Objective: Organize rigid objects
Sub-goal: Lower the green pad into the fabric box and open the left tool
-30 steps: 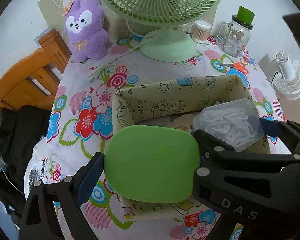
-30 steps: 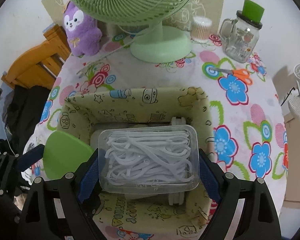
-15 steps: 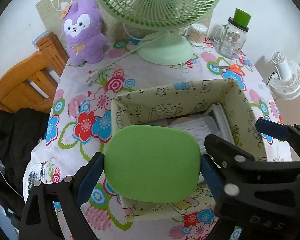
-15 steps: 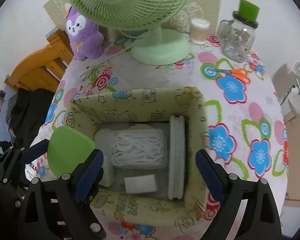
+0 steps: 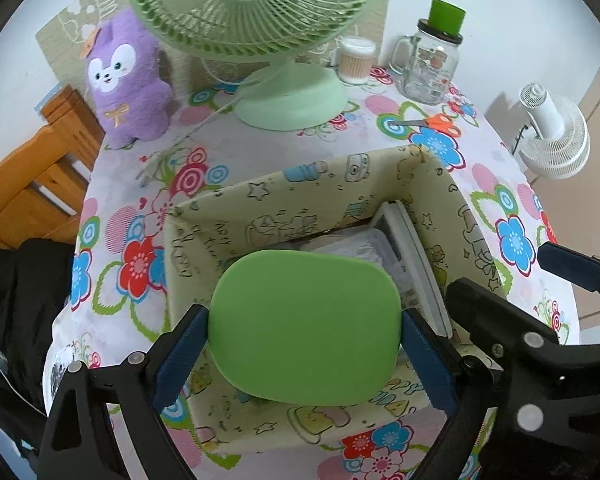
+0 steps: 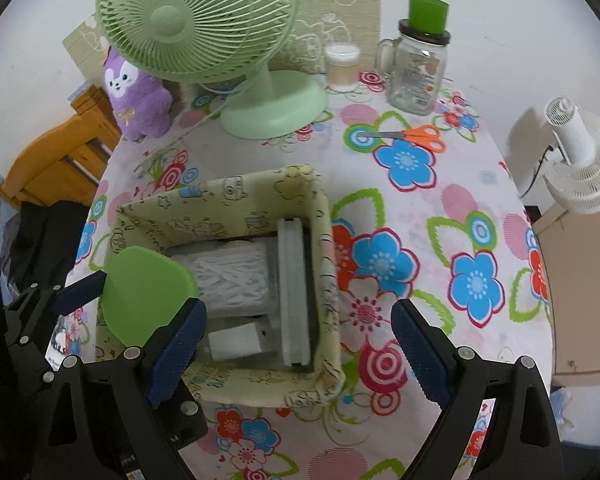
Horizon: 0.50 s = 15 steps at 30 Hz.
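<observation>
My left gripper [image 5: 304, 350] is shut on a flat green lid [image 5: 304, 328] with rounded corners and holds it over the near left part of the yellow fabric box [image 5: 320, 196]. From the right wrist the lid [image 6: 148, 296] hides the box's left corner. Inside the box [image 6: 220, 200] lie a clear tub of white strips [image 6: 232, 276], a small white block [image 6: 236, 340] and a flat grey case [image 6: 294, 288] standing on edge. My right gripper [image 6: 298, 320] hangs open and empty above the box's right wall.
A green desk fan [image 6: 200, 20], a purple plush [image 6: 136, 92], a cotton-swab tub [image 6: 342, 66] and a glass mug jar [image 6: 416, 72] line the back of the floral table. Orange scissors [image 6: 416, 136] lie right of the fan. A white fan [image 6: 580, 160] and a wooden chair [image 6: 60, 160] stand beside the table.
The clear tub of white strips, held by my right gripper a second ago, now lies in the box; that gripper let go, rose and shifted right. The left still grips the green lid.
</observation>
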Each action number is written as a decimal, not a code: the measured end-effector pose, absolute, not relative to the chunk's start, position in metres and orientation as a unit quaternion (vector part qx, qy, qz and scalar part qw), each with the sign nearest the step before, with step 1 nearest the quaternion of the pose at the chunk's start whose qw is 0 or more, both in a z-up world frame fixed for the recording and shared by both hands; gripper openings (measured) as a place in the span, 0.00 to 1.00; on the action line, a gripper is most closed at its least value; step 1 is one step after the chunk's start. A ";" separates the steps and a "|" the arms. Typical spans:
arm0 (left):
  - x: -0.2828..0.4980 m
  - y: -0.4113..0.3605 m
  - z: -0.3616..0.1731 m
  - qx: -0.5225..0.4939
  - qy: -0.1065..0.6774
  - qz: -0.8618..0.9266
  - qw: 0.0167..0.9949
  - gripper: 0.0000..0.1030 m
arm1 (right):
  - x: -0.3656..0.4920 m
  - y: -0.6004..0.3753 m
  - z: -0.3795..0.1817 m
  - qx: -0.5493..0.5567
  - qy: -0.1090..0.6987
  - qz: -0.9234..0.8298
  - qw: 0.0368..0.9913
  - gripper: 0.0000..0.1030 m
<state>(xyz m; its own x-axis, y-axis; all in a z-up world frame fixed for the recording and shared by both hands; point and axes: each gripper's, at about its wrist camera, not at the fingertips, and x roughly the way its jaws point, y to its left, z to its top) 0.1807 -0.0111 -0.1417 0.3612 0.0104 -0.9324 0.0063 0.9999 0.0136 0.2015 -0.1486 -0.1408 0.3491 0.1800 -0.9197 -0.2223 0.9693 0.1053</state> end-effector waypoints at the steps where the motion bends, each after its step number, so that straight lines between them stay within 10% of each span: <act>1: 0.182 -0.013 -0.143 0.010 0.567 -0.001 0.824 0.93 | 0.202 -0.150 -0.141 -0.019 0.557 0.120 0.821 0.92; 15: 0.194 -0.024 -0.165 0.024 0.583 -0.011 0.812 0.93 | 0.209 -0.167 -0.160 -0.013 0.575 0.101 0.811 0.92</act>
<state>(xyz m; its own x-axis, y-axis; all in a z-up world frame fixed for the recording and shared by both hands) 0.1943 -0.0243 -0.1645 0.3205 0.0108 -0.9472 0.0461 0.9986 0.0270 0.2092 -0.1675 -0.1602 0.3171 0.1497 -0.9365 -0.1789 0.9792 0.0960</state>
